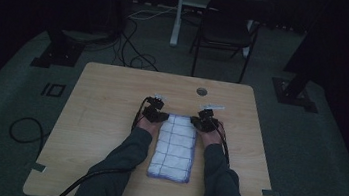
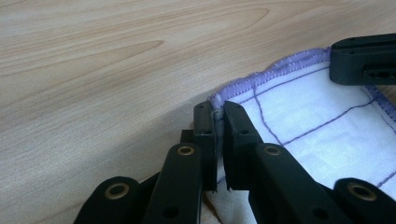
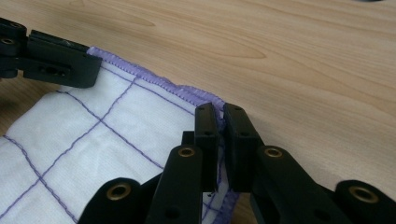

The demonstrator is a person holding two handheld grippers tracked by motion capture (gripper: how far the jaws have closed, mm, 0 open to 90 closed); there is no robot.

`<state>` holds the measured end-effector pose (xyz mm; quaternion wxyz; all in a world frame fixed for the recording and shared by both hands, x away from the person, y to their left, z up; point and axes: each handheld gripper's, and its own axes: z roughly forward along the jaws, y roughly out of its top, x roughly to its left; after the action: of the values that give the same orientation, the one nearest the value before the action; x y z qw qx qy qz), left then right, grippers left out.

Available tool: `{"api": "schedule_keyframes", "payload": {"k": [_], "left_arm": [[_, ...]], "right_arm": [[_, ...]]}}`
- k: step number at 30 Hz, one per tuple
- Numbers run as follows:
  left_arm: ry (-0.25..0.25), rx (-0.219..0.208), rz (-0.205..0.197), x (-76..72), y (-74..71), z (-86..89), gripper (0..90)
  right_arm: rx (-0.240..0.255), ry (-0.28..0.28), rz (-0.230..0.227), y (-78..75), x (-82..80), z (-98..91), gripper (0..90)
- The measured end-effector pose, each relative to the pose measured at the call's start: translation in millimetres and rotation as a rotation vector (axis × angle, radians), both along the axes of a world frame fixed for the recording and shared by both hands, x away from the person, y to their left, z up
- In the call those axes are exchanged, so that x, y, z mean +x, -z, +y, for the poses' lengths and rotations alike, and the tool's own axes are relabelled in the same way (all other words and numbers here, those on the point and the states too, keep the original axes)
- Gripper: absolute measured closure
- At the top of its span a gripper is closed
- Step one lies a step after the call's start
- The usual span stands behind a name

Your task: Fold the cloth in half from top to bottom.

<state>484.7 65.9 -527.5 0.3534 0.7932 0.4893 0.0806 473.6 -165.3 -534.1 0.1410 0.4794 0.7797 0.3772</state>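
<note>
Where the folded cloth lies, mid-table and lengthwise toward the person, bare wooden table runs wide on both sides and beyond its far end. Table edge well clear of both hands; a round cable hole sits near the far edge, apart from the work. Dark floor, cables and a chair behind the table.

Left gripper: jaws closed on the cloth's far left corner, hem pinched between the pads, corner raised slightly off the wood. Right gripper: same hold on the far right corner, stitched edge clamped between the jaws. Each gripper view catches the other gripper's black jaw at the opposite corner. High view: both grippers at the cloth's far end, forearms flanking its long sides.

Cloth white, soft weave, thin purple grid lines, purple overlock stitching round the border; rectangular, several layers thick at the near end. Table top pale wood grain, matte, rounded corners. Jaws black, hard, blocky, brass-ringed pivots.
</note>
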Motion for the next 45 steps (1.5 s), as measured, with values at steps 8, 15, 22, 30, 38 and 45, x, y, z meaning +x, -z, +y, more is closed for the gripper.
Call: {"api": "schedule_keyframes", "payload": {"k": [8,15,22,30,38,45], "left_arm": [[0.002,-0.02,-0.053,-2.7,-13.9,0.7,85.8],[0.007,-0.029,-0.089,-7.3,-21.0,1.7,85.7],[0.013,-0.041,-0.12,-9.8,-32.2,3.9,85.7],[0.016,-0.055,-0.166,-17.1,-44.3,4.6,85.6],[0.019,-0.084,-0.193,-29.5,-48.7,8.3,85.6],[0.024,-0.093,-0.215,-39.6,-54.1,10.5,85.5]], "right_arm": [[-0.003,-0.007,-0.04,-10.8,-0.9,-1.3,86.2],[-0.002,-0.019,-0.079,-19.7,-5.2,-3.0,86.3],[0.007,-0.025,-0.116,-28.7,-8.1,-3.7,86.3],[0.027,-0.027,-0.145,-39.2,-13.6,-6.3,86.4],[0.041,-0.039,-0.173,-43.4,-25.3,-7.8,86.4],[0.047,-0.05,-0.199,-49.1,-34.7,-8.1,86.4]]}}
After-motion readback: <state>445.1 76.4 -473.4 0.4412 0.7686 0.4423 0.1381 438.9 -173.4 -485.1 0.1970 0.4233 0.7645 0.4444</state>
